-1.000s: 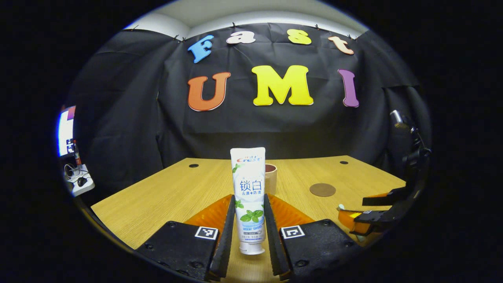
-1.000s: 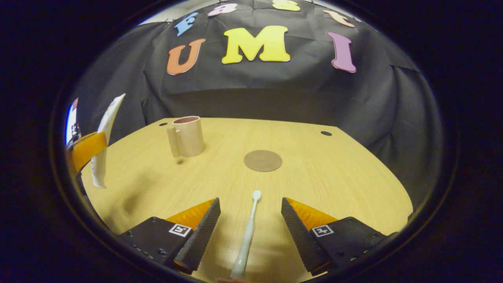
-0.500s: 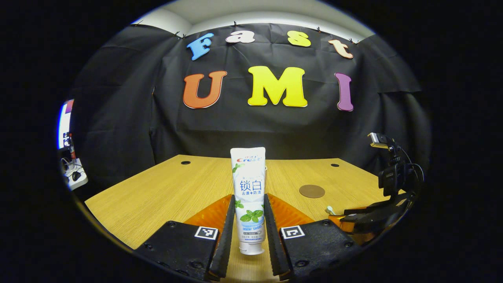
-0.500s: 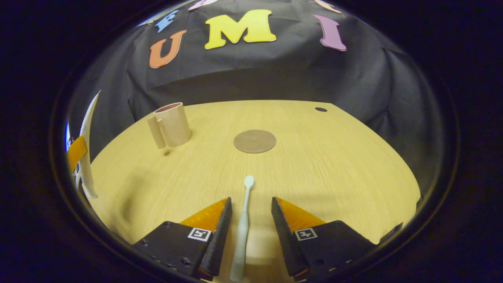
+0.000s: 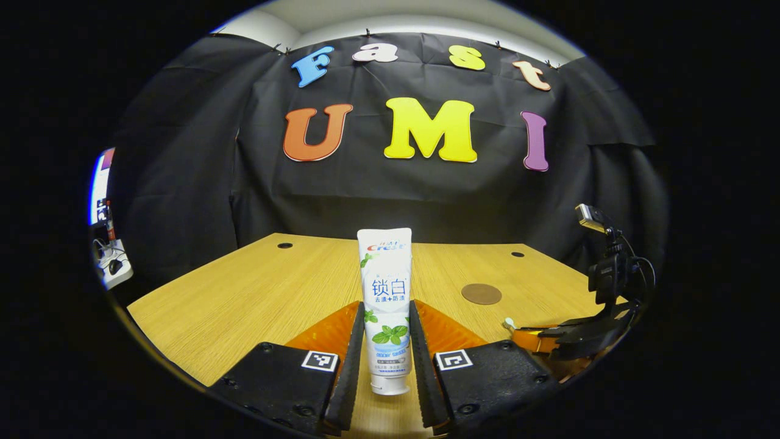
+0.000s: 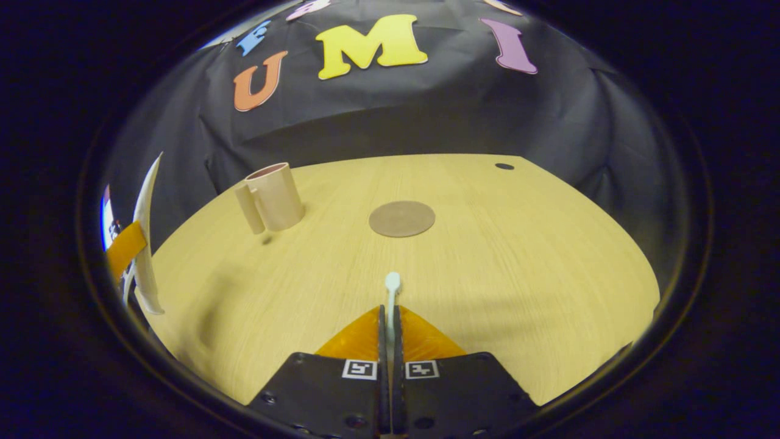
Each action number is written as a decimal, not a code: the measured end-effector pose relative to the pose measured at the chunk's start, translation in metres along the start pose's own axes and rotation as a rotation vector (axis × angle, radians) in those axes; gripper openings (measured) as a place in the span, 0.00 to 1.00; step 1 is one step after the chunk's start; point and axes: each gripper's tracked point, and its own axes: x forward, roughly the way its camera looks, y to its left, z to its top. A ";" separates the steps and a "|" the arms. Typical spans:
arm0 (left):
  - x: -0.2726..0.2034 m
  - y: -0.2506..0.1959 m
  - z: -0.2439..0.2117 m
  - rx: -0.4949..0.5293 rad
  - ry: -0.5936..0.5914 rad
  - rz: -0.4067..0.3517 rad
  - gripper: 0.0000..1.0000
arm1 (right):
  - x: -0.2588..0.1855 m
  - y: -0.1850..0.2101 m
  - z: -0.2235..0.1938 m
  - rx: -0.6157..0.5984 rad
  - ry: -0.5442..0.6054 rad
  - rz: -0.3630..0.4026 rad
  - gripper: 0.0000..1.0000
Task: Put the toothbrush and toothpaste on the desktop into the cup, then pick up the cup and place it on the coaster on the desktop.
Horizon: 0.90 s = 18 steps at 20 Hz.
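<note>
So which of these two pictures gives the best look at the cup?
The right gripper view: the cup stands whole on the table, handle and rim clear, left of the coaster. In the left gripper view, the toothpaste held upright in front apparently hides it.

Even overhead light, desktop bright, black cloth backdrop dim – no harsh glare. Soft shadow beside the cup. Heavy fisheye bending at the edges – toothpaste smeared and curved at the rim. Centre sharp.
</note>
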 end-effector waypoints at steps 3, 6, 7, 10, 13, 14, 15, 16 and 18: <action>0.002 0.001 -0.001 -0.003 0.005 0.003 0.44 | -0.014 0.007 0.010 -0.028 -0.066 0.026 0.02; 0.002 0.002 0.000 -0.004 0.006 0.002 0.44 | -0.038 0.010 0.034 -0.054 -0.189 0.030 0.02; 0.003 0.005 0.001 -0.001 0.000 0.010 0.44 | -0.047 0.010 0.043 -0.058 -0.232 0.029 0.02; 0.004 0.011 0.004 -0.010 -0.012 0.025 0.44 | -0.078 0.013 0.068 -0.048 -0.364 0.044 0.02; 0.007 0.013 0.005 -0.017 -0.013 0.019 0.44 | -0.103 0.015 0.085 -0.039 -0.454 0.055 0.02; 0.009 0.013 0.006 -0.018 -0.014 0.015 0.44 | -0.110 0.015 0.090 -0.035 -0.480 0.055 0.02; 0.011 0.013 0.008 -0.025 -0.021 0.006 0.44 | -0.116 0.014 0.094 -0.040 -0.500 0.053 0.02; 0.014 0.013 0.012 -0.030 -0.026 -0.009 0.44 | -0.121 0.014 0.096 -0.048 -0.519 0.048 0.02; 0.023 0.014 0.019 -0.041 -0.034 -0.023 0.45 | -0.127 0.015 0.099 -0.067 -0.547 0.041 0.02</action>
